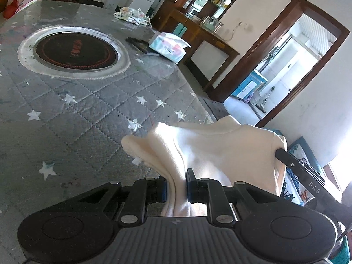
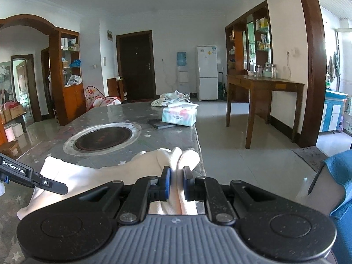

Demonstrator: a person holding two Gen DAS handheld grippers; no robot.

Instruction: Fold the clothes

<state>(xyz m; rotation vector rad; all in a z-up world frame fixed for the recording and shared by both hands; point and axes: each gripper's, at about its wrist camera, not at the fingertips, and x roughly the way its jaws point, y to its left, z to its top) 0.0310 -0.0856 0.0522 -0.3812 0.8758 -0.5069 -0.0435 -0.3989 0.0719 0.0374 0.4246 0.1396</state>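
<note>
left gripper (image 1: 176,186) pinching cream garment (image 1: 220,151) at 6 o'clock | right gripper (image 2: 176,181) pinching it too, "DAS" on its finger | "GenRobot.AI" at 9 | grey star-quilted table (image 1: 88,114) | hotplate (image 1: 74,49) at 11 | tissue pack (image 2: 179,116) at 12 | fridge (image 2: 206,72) beyond

garment (image 1: 220,149): soft matt fleece | tbl cover (image 1: 88,110): quilted cloth, glossy film
</note>
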